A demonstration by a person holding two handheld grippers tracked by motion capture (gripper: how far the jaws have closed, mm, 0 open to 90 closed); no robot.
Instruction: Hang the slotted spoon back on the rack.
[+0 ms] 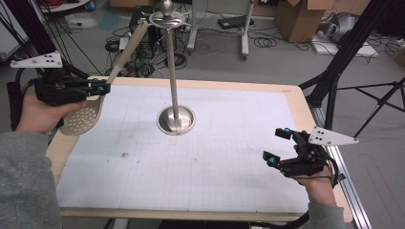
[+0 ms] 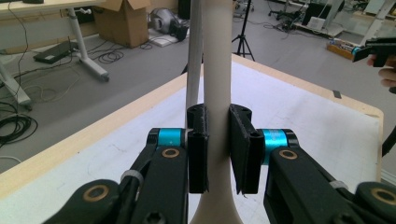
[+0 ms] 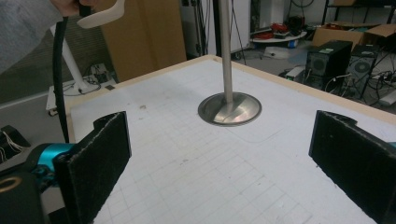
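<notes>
Slotted spoon (image 1: 86,117) in left gripper (image 1: 106,88), near stand (image 1: 176,119)

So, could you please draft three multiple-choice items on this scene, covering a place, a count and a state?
1. Where does the metal stand sit?
A. on the white mat
B. on the floor
C. on a cardboard box

2. How many grippers hold something?
A. none
B. one
C. two

3. How do the right gripper's jaws stand?
A. clamped on the stand's pole
B. shut on nothing
C. wide apart with nothing between

Key: 1 A, its round base rests on the gridded mat in the high view. 2 B, the left gripper grips the slotted spoon by its pale handle. 3 C, the right gripper view shows bare mat between the pads.
</notes>
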